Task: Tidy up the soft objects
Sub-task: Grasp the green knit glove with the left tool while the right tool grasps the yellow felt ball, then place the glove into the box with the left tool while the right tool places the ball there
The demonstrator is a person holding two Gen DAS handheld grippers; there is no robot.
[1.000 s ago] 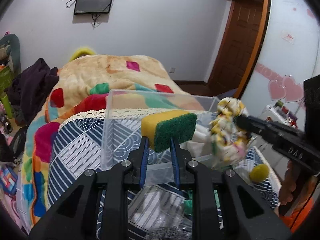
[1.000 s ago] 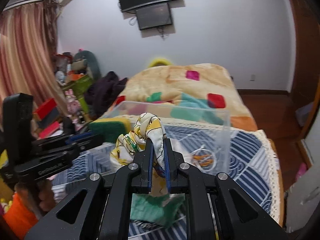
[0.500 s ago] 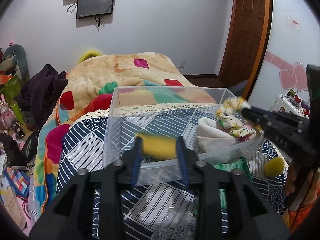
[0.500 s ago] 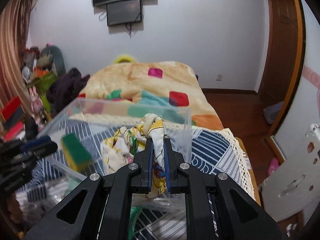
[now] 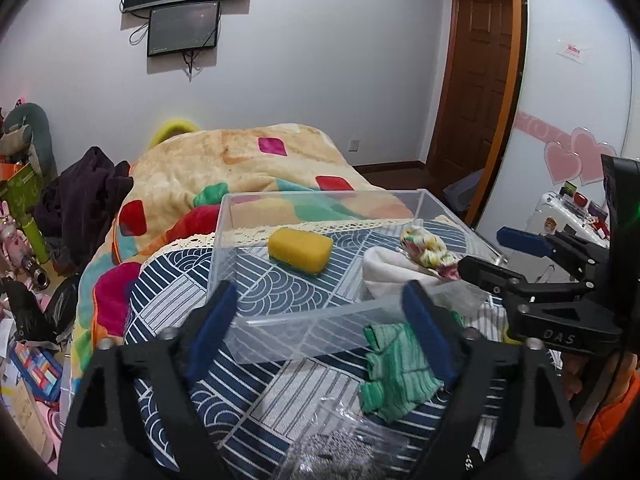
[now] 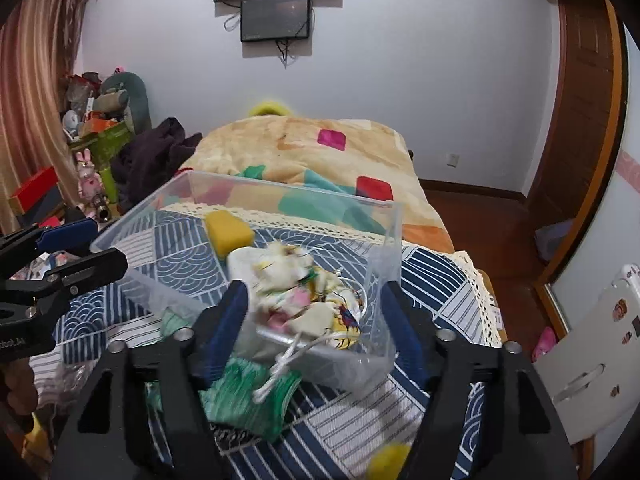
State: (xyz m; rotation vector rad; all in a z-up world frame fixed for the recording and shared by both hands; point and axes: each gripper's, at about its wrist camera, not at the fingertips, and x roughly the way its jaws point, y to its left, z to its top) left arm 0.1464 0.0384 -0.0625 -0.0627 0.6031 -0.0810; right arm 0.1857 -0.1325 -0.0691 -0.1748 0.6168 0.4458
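Half a second ago the left gripper (image 5: 320,312) was letting go of the yellow foam sponge with a green scouring face (image 5: 300,249) and the right gripper (image 6: 316,312) still pinched the yellow floral drawstring fabric pouch (image 6: 308,300); now both stand with jaws spread wide and empty. The sponge lies yellow side up on the floor of the clear rigid plastic bin (image 5: 320,322), near its far wall, and the crumpled pouch has dropped onto the white soft cloth (image 5: 384,270) at the bin's right side, its white cord trailing over the near rim. So two more items look sorted, while the green striped knit cloth (image 5: 394,368) remains outside on the blue patterned bedspread (image 5: 168,292)
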